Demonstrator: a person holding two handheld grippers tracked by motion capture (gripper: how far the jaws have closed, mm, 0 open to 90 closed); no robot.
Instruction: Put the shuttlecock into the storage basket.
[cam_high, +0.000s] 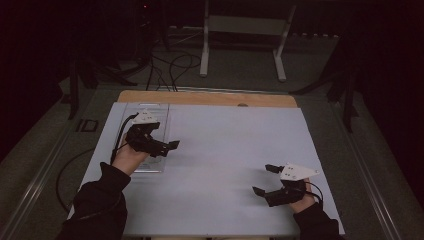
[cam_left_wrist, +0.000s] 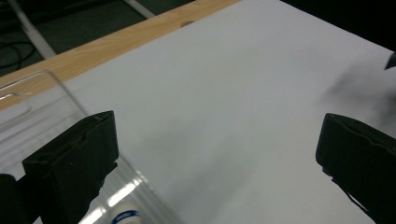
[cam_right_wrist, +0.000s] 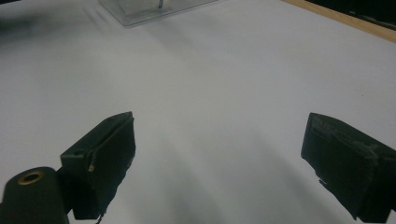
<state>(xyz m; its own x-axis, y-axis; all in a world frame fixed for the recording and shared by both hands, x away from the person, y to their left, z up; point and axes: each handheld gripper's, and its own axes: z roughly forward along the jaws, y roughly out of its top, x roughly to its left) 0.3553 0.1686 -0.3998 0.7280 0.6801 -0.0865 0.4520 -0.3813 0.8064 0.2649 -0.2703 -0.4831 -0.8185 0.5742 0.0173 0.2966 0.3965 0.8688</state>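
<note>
High view: left hand-held gripper (cam_high: 167, 146) spread over a clear tray (cam_high: 156, 111) (right hand-held gripper (cam_high: 265, 179) spread too, well apart)

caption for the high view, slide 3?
Left gripper open above clear plastic tray; right gripper open over bare white sheet.

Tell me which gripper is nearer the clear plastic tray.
Left. The left gripper hovers over the clear plastic tray at the table's left side; the right gripper is far off, near the front right.
</note>
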